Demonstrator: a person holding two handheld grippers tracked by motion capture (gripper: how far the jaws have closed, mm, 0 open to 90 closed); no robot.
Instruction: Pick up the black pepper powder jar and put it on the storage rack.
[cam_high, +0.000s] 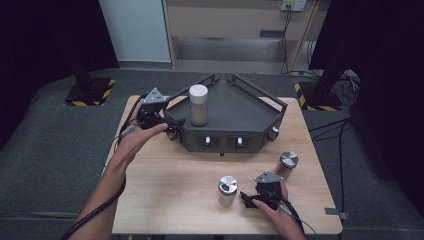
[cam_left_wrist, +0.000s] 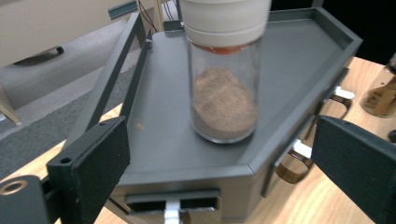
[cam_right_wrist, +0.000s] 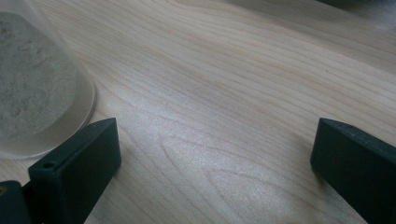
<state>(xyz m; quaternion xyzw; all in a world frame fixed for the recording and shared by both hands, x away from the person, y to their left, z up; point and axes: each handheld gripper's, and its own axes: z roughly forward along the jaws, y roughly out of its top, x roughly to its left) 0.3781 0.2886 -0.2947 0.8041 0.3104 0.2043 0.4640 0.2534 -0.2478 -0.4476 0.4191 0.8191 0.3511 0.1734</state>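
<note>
Hands enter from the bottom of the high view, each holding a two-jaw gripper over a light wooden table. At the left, the left gripper sits just beside the left wall of a dark grey tray, an angular, raised platform near the table's far edge. Its jaws stand wide apart and released, with nothing pressed between them. In the left gripper view the two black jaws frame the tray's near corner, and the white-lidded jar stands upright on the tray floor ahead of them, apart from both jaws. This jar is clear glass, partly filled with brown powder. In the high view it stands on the left part of the tray.

Moving right, a silver-lidded jar stands upright on the bare table in front of the tray. Just to its right rests the right gripper, low on the table, jaws spread open and empty. In the right gripper view that jar's clear base shows just beside the left jaw; whether they touch is unclear. Farthest right, a second silver-lidded jar with brownish contents stands near the table's right edge.
</note>
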